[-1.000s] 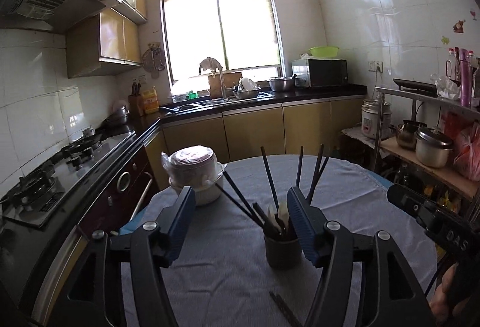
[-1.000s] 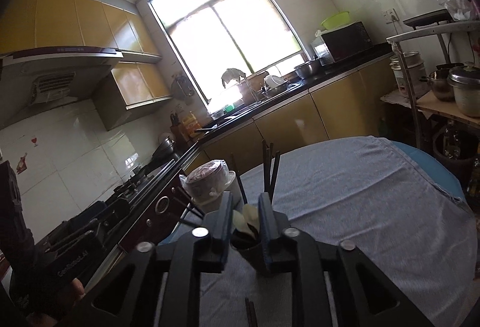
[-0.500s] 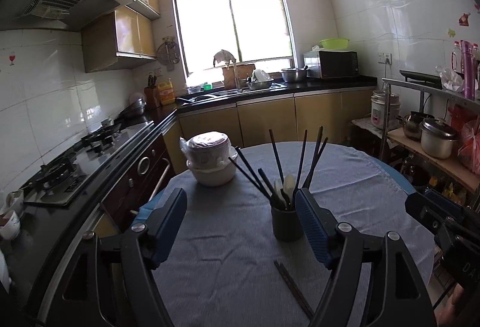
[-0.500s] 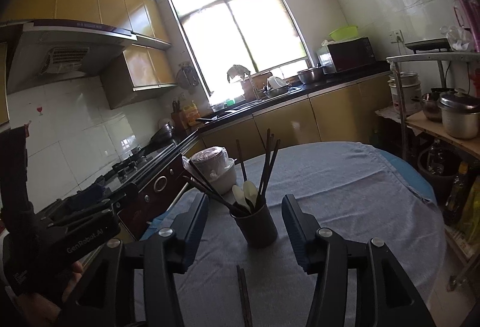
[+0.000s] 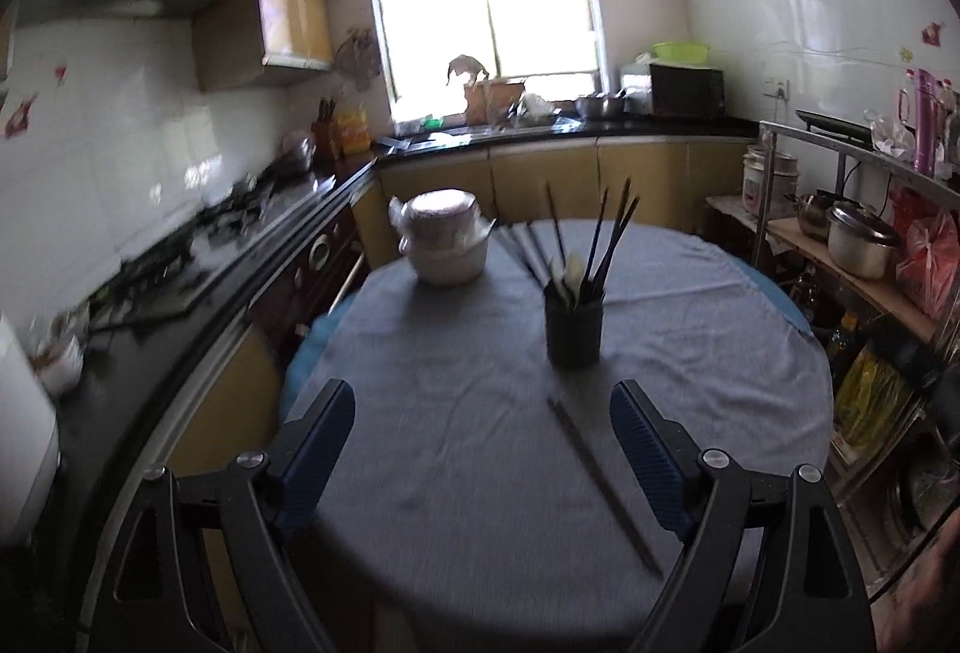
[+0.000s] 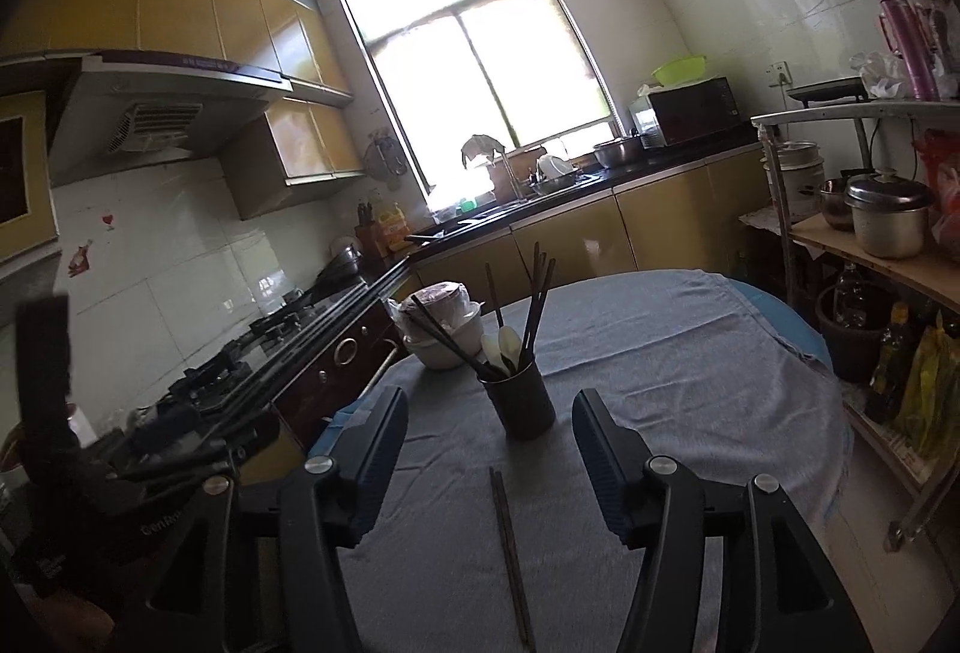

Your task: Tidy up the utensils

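Both grippers had drawn back from the dark utensil cup (image 5: 573,332) since half a second before, so that the cup sat smaller and farther ahead in each wrist view and more of the grey cloth lay bare in front of the fingers. The left gripper (image 5: 483,464) stood wide open with nothing between its blue pads, well short of the cup. The right gripper (image 6: 486,464) was likewise spread wide and empty; a second earlier its fingers had been closed narrowly around the cup, and now they were well apart from it.

The cup stood upright on the cloth-covered round bench (image 5: 456,449), holding dark chopsticks (image 5: 606,239) that fanned upward and pale spoons (image 6: 503,344) among them. A loose pair of chopsticks (image 6: 510,542) lay flat on the cloth between the cup and the grippers, pointing roughly toward the cup; more of its length showed than before. A plastic-wrapped white pot (image 5: 443,248) stood behind the cup to the left, near the bench's far edge. The left view was blurred.
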`<act>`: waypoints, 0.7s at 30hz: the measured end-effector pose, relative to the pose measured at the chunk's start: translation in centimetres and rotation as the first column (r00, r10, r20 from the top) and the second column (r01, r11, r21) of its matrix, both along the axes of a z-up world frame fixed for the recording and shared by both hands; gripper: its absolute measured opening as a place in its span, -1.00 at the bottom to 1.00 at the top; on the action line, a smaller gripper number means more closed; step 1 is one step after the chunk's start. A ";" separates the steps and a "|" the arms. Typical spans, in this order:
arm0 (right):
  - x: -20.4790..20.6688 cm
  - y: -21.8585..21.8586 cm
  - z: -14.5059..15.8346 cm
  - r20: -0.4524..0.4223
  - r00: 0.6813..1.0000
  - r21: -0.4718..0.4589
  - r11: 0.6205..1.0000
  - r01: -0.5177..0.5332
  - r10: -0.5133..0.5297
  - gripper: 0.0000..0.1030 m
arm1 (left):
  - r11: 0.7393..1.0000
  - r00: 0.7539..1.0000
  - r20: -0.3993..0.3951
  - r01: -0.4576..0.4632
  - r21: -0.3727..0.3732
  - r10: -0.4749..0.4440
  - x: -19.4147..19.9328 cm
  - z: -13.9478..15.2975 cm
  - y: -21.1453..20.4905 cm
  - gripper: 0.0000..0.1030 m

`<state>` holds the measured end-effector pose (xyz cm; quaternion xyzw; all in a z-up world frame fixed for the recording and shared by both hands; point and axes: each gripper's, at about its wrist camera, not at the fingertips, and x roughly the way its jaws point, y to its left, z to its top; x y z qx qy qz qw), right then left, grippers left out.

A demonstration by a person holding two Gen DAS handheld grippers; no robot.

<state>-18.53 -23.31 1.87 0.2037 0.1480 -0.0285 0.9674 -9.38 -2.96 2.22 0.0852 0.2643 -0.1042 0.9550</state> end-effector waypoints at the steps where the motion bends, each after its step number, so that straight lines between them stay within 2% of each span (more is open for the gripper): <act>1: -0.9 0.0 0.1 0.006 1.000 0.005 1.000 -0.002 0.002 0.24 | 1.000 1.000 -0.008 -0.005 -0.008 0.005 -0.3 -0.2 0.6 0.72; 3: -2.1 0.2 0.0 0.021 1.000 0.010 1.000 -0.010 0.009 0.34 | 1.000 1.000 -0.016 -0.014 -0.012 0.014 -1.1 -1.0 1.8 0.82; 7: -3.6 1.0 -1.5 0.055 0.998 0.010 1.000 0.002 -0.002 0.34 | 0.996 0.996 -0.009 -0.091 -0.021 0.091 -2.2 -2.7 3.5 0.82; 9: -3.8 1.6 -2.1 0.060 0.998 0.029 1.000 -0.007 0.005 0.34 | 0.995 0.995 -0.004 -0.097 -0.025 0.097 -3.2 -3.1 3.7 0.82; 12: -4.5 3.1 -2.3 0.085 0.996 0.025 1.000 -0.013 0.011 0.34 | 0.996 0.996 0.032 -0.087 -0.009 0.088 -4.4 -3.1 3.6 0.84; 15: -4.7 4.6 -1.9 0.091 0.996 -0.028 1.000 0.005 -0.002 0.34 | 0.995 0.992 0.074 -0.104 -0.003 0.104 -5.2 -2.8 3.7 0.93; 17: -4.6 5.2 -1.6 0.085 0.996 -0.051 0.999 0.015 -0.010 0.34 | 0.992 0.986 0.117 -0.123 0.026 0.119 -5.7 -2.5 3.7 0.94; 21: -4.3 5.4 -1.8 0.067 0.997 -0.036 0.999 0.027 -0.025 0.34 | 0.987 0.978 0.145 -0.157 0.038 0.150 -5.9 -2.1 4.7 0.94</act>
